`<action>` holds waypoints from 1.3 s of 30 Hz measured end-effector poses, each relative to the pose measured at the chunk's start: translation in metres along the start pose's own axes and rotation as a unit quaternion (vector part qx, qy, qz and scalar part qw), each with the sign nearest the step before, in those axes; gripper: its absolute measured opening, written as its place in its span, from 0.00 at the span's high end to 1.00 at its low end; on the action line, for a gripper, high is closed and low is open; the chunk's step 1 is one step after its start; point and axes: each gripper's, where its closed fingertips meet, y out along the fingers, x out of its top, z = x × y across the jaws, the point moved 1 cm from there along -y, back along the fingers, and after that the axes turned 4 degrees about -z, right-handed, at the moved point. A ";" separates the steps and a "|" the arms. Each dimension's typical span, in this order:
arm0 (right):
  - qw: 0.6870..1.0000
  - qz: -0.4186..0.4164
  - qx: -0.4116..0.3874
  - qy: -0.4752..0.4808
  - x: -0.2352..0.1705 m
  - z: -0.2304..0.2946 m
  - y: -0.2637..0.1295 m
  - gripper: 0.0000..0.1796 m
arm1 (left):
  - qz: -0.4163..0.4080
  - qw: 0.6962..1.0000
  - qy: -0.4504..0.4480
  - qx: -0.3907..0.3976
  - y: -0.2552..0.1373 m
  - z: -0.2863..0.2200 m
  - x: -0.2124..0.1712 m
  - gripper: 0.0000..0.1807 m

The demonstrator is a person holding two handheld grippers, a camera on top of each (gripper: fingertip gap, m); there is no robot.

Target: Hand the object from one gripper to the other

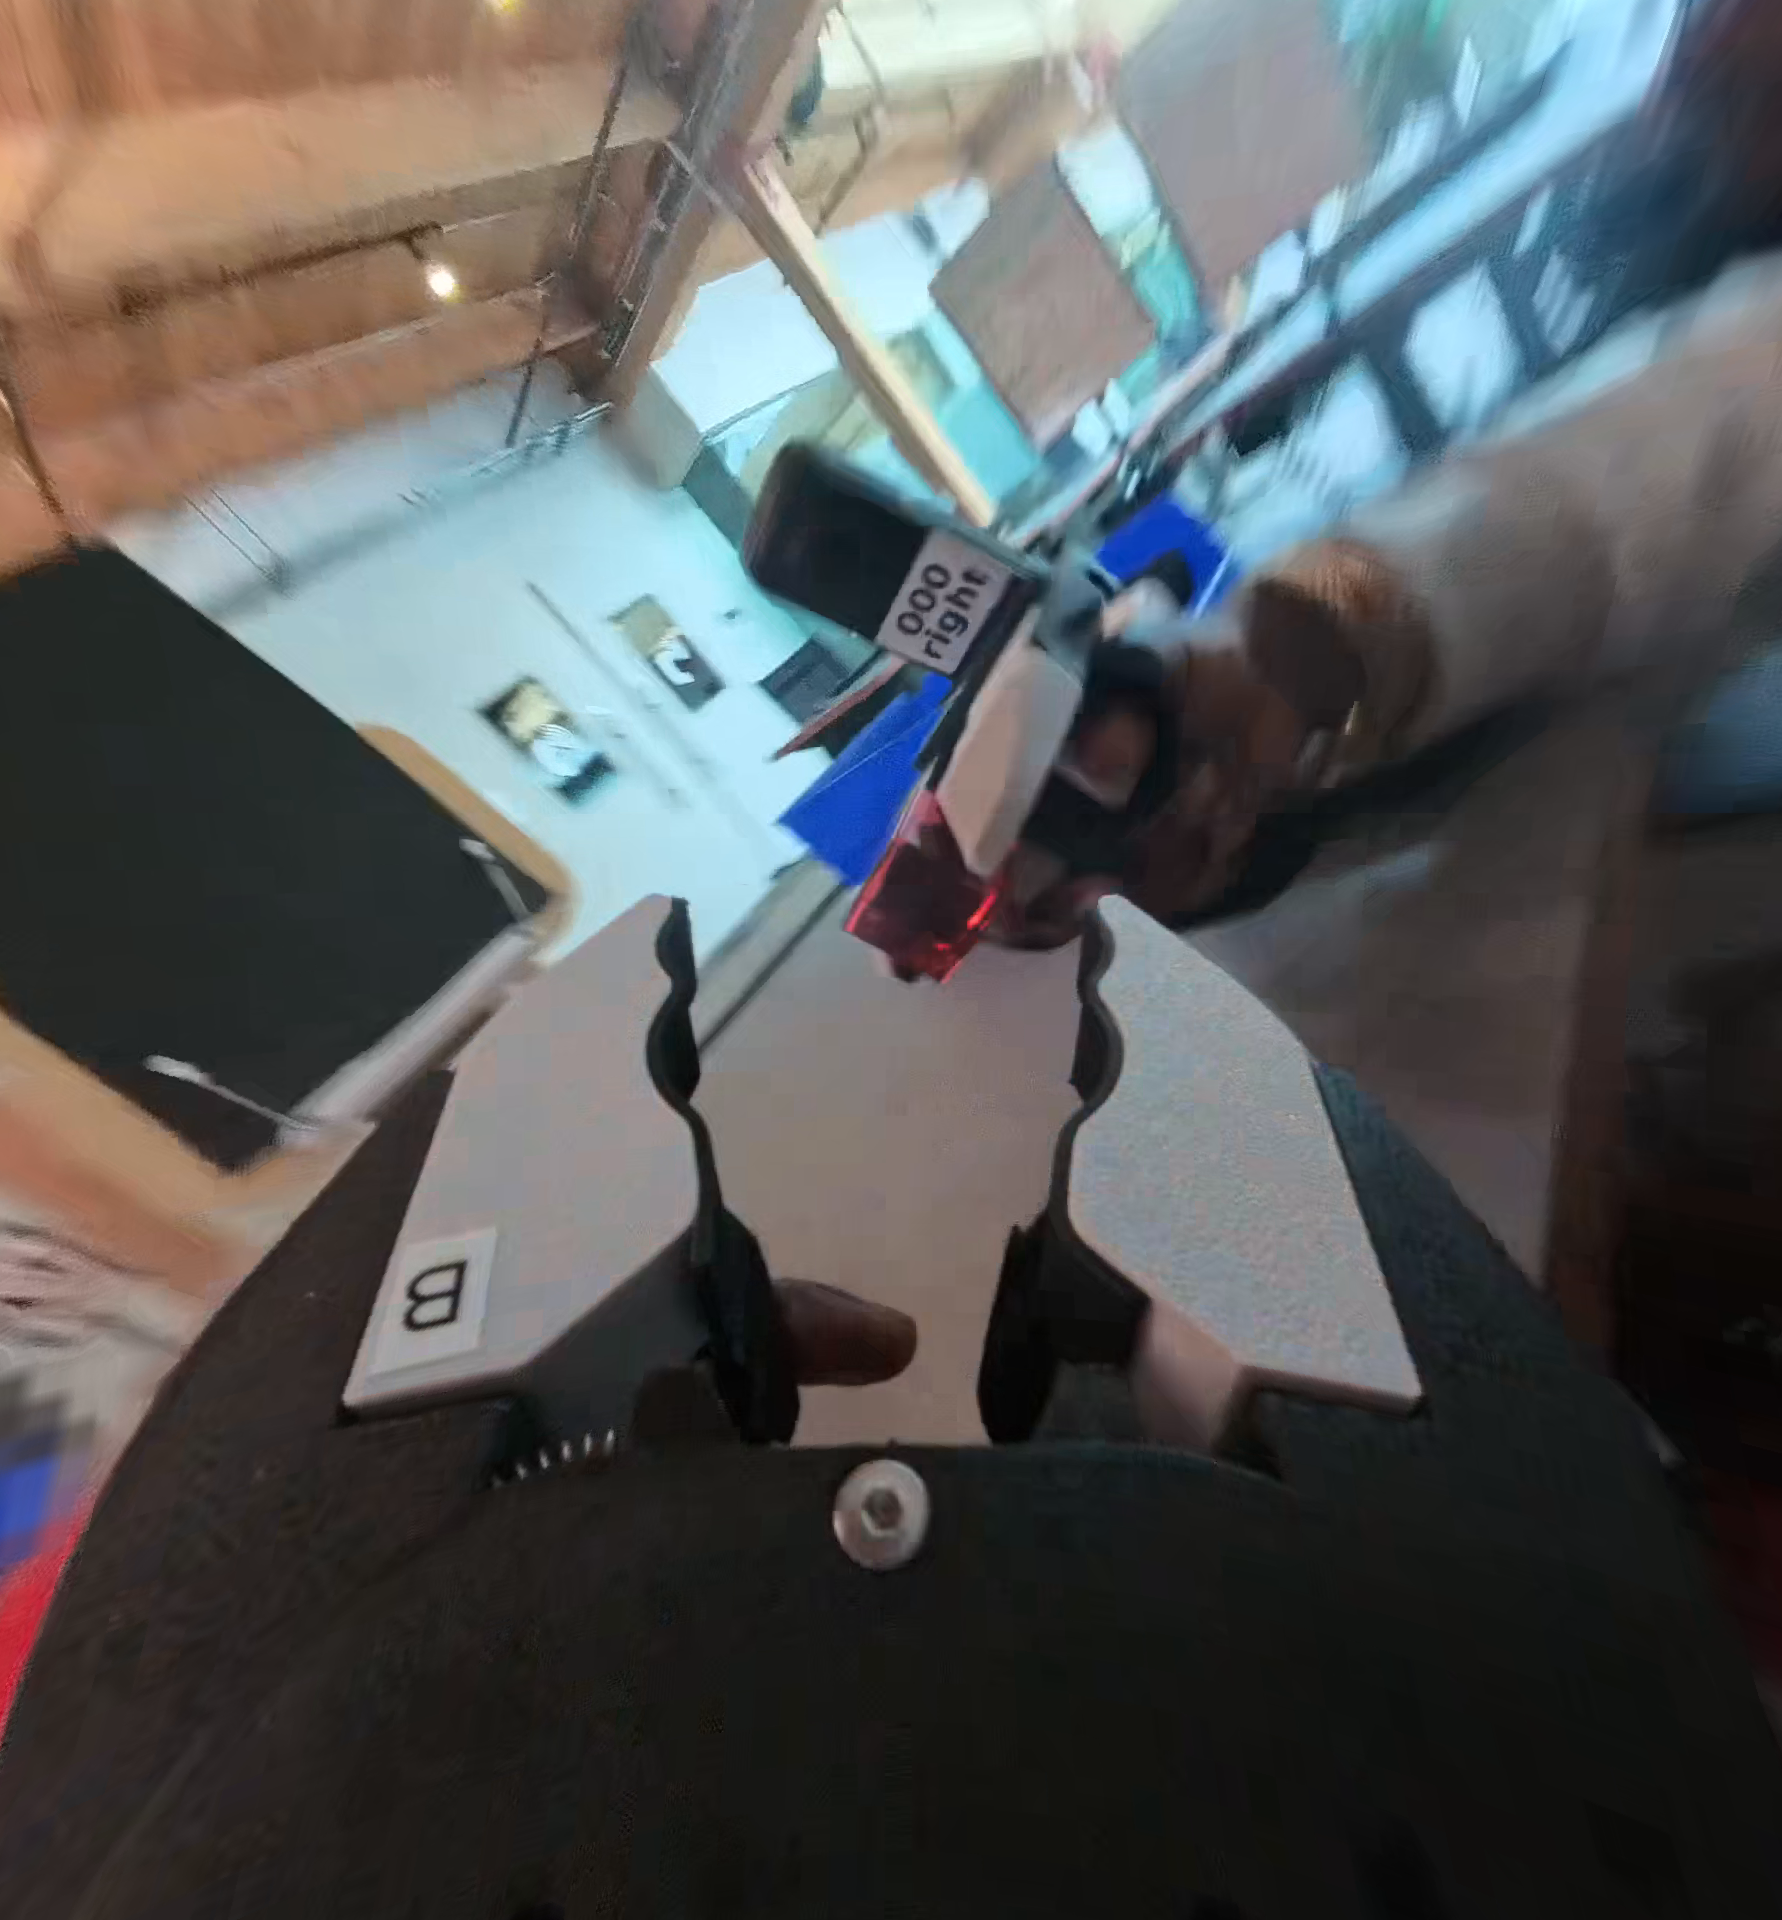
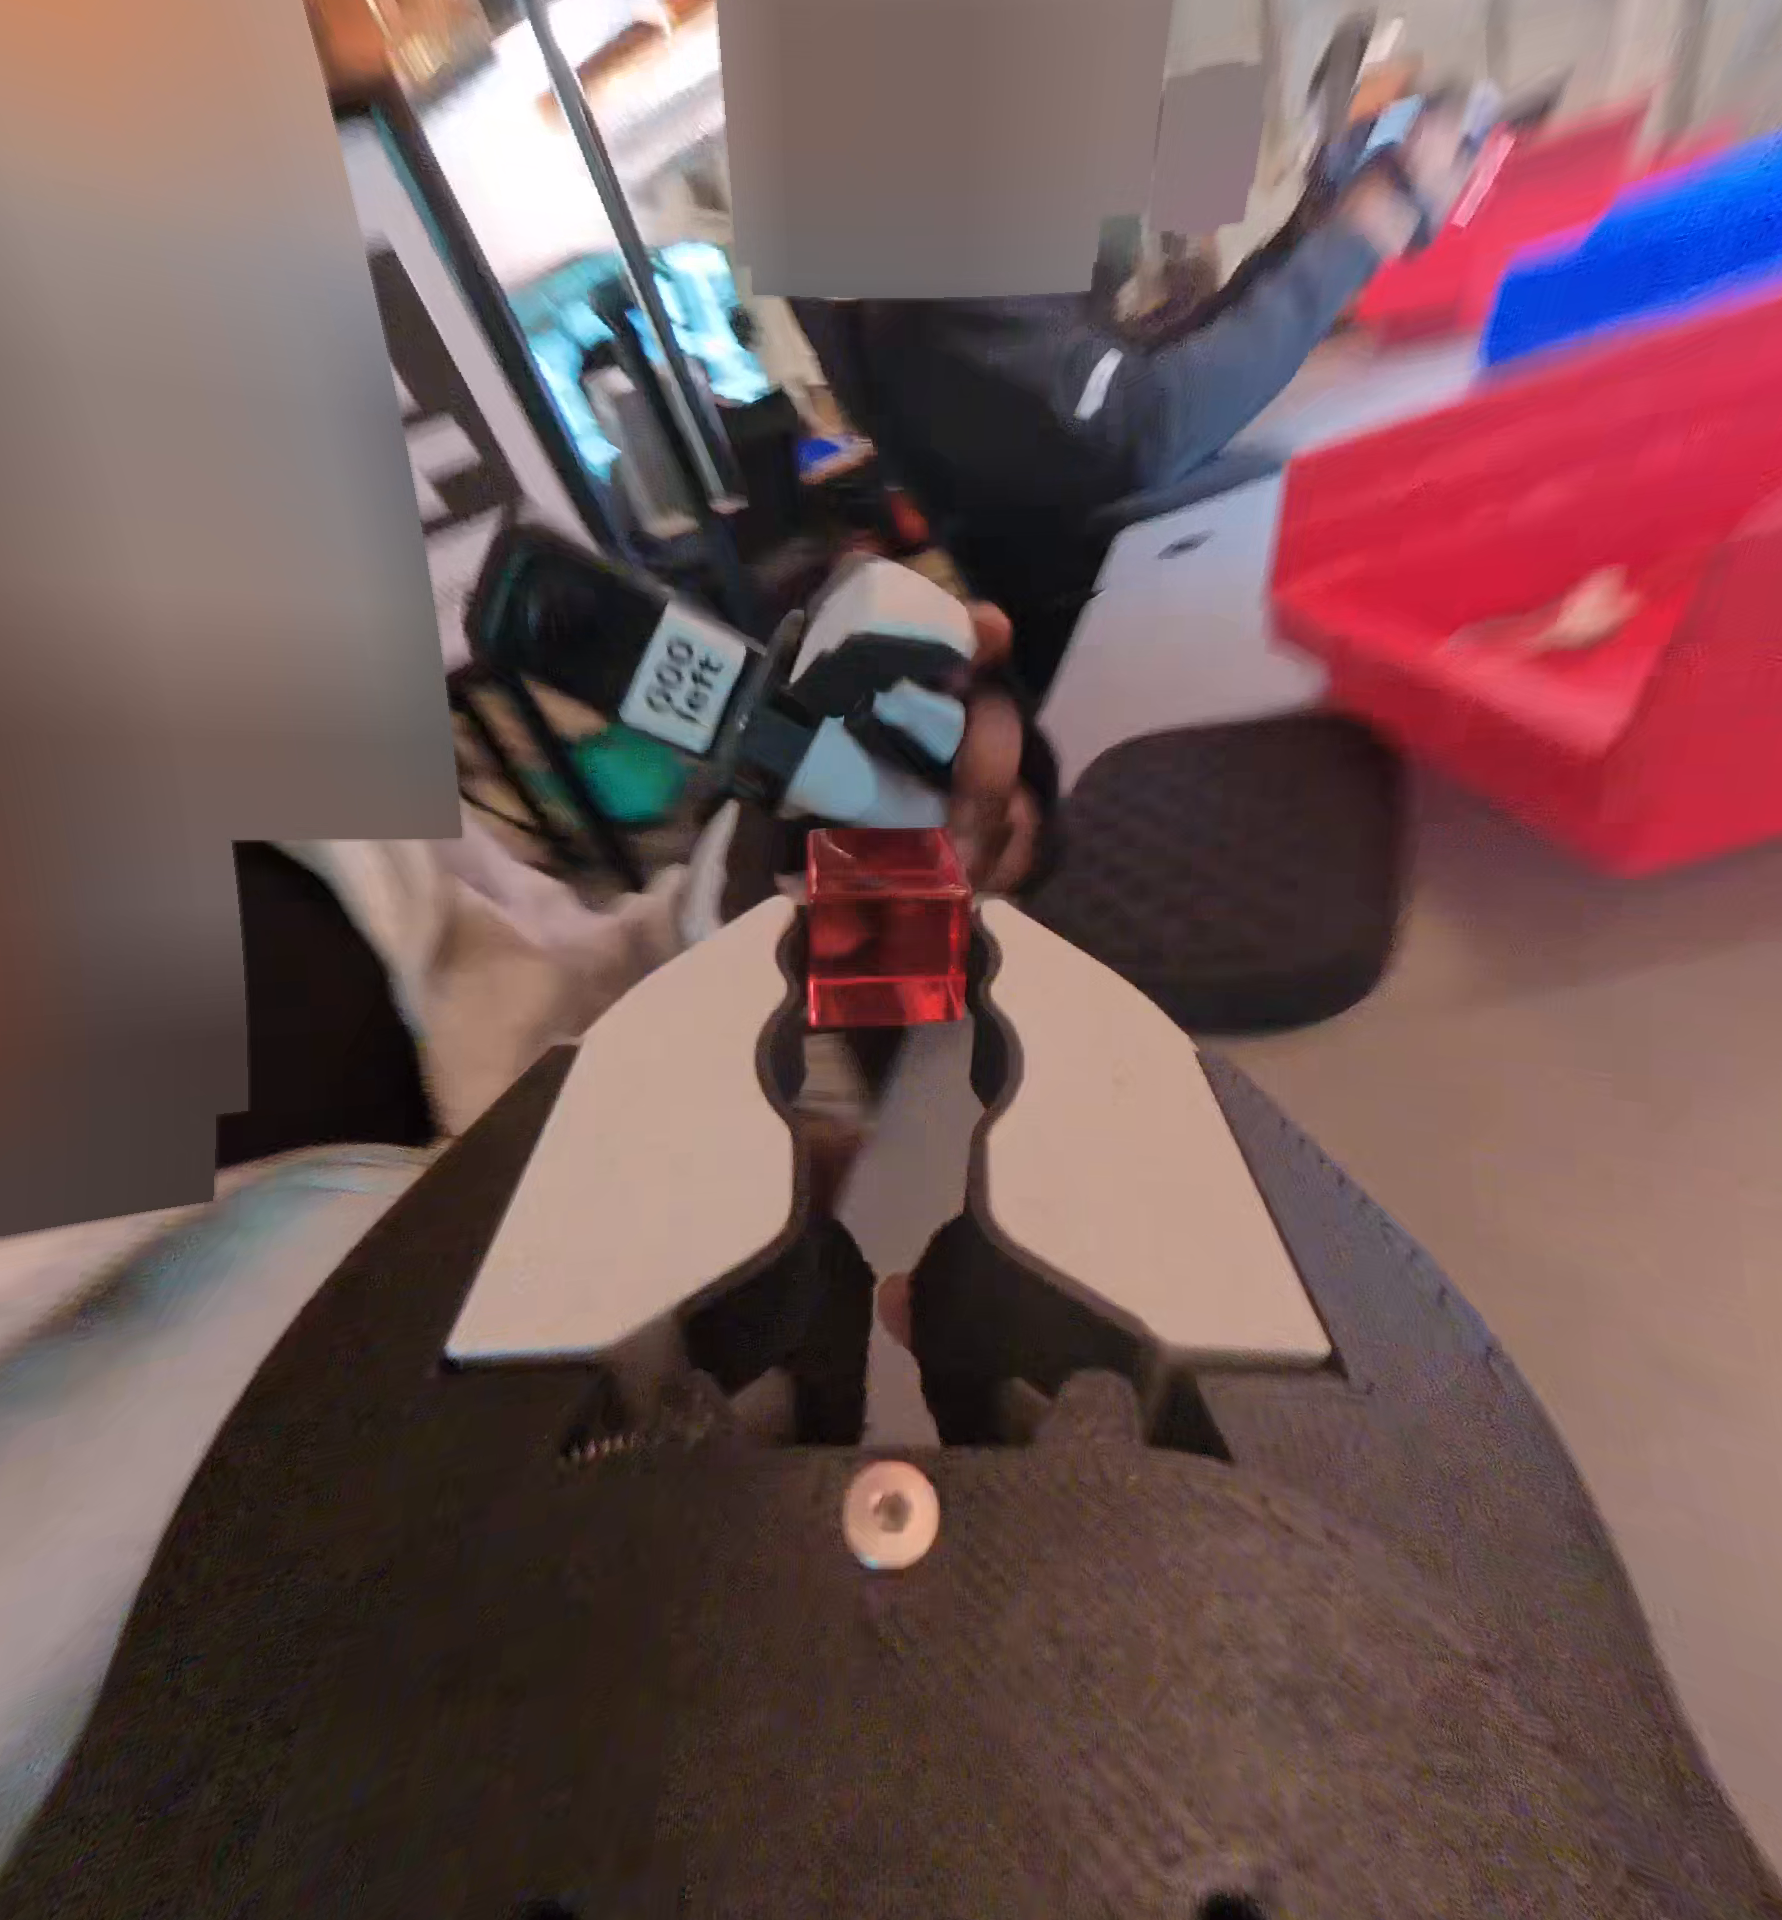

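Right gripper (image 2: 887, 961) is clamped on the translucent red plastic cube (image 2: 887, 945) at its fingertips, left gripper (image 1: 882, 925) spread wide and empty just near of it, so centre the cube's free half between the left fingers, close firmly, then release the right.

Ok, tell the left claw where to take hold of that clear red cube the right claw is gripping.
The right claw pinches two opposite side faces of the clear red plastic cube, near its tips. The far half sticks out beyond them. The open left claw should likely come from the front, turned crosswise to the right one, and close on the other pair of flat faces.
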 end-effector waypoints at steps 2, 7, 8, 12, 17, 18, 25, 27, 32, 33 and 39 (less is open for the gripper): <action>0.987 0.004 0.069 0.146 -0.008 0.004 0.000 0.84 | 0.039 0.993 0.108 -0.002 0.001 -0.005 -0.008 0.61; 0.965 0.020 0.121 0.233 -0.017 0.013 0.003 0.84 | 0.047 0.982 0.183 -0.015 0.010 -0.021 -0.009 0.73; 0.965 0.025 0.123 0.230 -0.018 0.014 0.004 0.84 | 0.049 0.982 0.182 -0.013 0.011 -0.022 -0.009 0.80; 0.973 0.011 0.115 0.202 -0.014 0.013 0.004 0.79 | 0.058 0.995 0.081 -0.012 0.014 -0.019 -0.009 0.85; 0.997 -0.018 -0.018 -0.069 0.005 -0.005 -0.001 0.63 | 0.016 0.958 -0.285 -0.004 0.013 0.002 -0.006 0.85; 0.987 -0.017 -0.051 -0.152 0.010 -0.006 -0.004 0.63 | 0.010 0.929 -0.368 -0.025 0.012 0.002 -0.006 0.85; 0.852 0.036 -0.125 -0.508 0.006 0.014 0.002 0.70 | -0.032 0.786 -0.598 -0.157 0.009 -0.016 0.003 0.85; 0.842 0.059 -0.118 -0.523 -0.004 0.013 0.005 0.81 | -0.030 0.782 -0.600 -0.170 0.012 -0.021 0.005 0.85; 0.917 0.021 -0.084 -0.390 0.005 0.015 0.001 0.85 | -0.078 0.881 -0.451 -0.117 0.009 -0.010 0.009 0.69; 0.942 0.011 -0.067 -0.327 0.007 0.015 0.000 0.85 | -0.070 0.923 -0.368 -0.085 0.007 -0.006 0.007 0.65; 0.993 -0.018 0.073 0.089 -0.001 0.012 0.001 0.85 | 0.043 0.998 0.042 -0.003 0.007 -0.007 -0.009 0.63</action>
